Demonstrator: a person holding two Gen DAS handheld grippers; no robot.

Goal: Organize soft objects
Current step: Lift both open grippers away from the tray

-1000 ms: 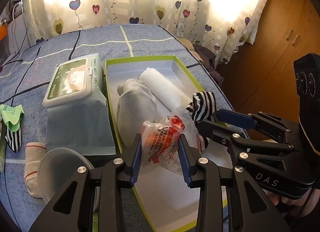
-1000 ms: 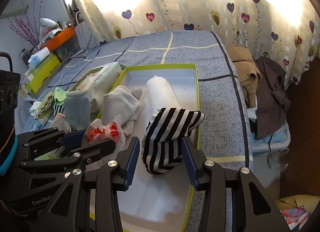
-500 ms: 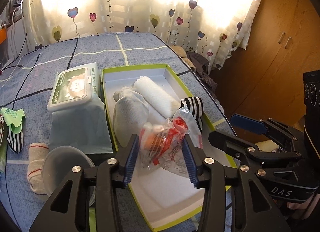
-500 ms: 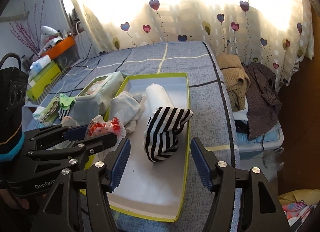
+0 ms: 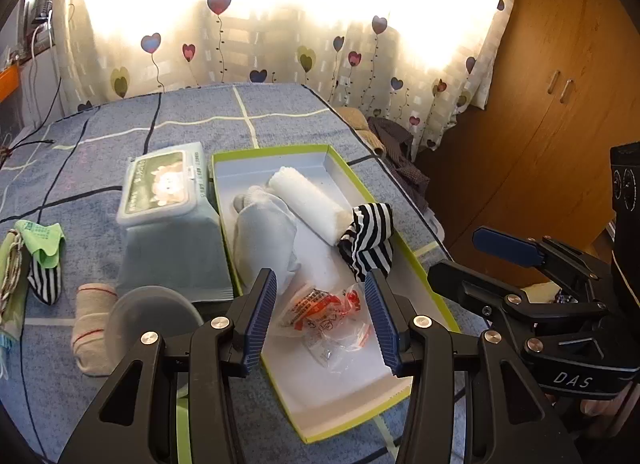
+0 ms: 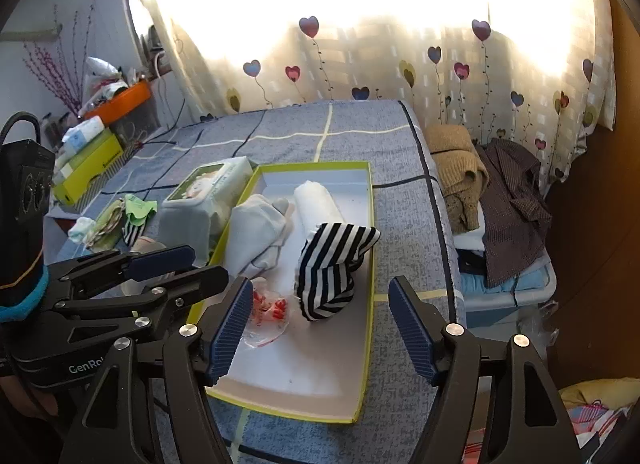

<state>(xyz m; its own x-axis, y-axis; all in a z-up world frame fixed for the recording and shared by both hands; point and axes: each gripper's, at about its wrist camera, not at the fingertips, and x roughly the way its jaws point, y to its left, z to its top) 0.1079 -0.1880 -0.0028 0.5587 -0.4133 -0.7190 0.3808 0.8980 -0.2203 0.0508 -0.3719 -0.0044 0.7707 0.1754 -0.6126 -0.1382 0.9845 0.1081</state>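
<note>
Both tongs' jaws are opening, nothing gripped — the clear snack packet (image 5: 324, 316) is seen lying below the left gripper (image 5: 322, 318), the striped sock (image 6: 330, 268) ahead of the right gripper (image 6: 320, 324), both inside the green-rimmed box (image 5: 424, 264). Left of the left tongs, a wipes pack (image 5: 168, 216) and plastic lid (image 5: 154, 316) are crowded against the box wall — a white roll (image 5: 308, 204) and pale cloth (image 5: 264, 236) are found further ahead.

Left hand-held gripper (image 5: 322, 310) and right hand-held gripper (image 6: 322, 330) — jaws opening, nothing pressed.

On the bed (image 5: 280, 112), a box (image 5: 416, 260) holds a towel roll (image 5: 308, 204) at the back, a sock (image 5: 368, 240) right, a cloth (image 5: 264, 236) left and a packet (image 5: 324, 312) in front — wipes (image 5: 168, 200) lie just left.
</note>
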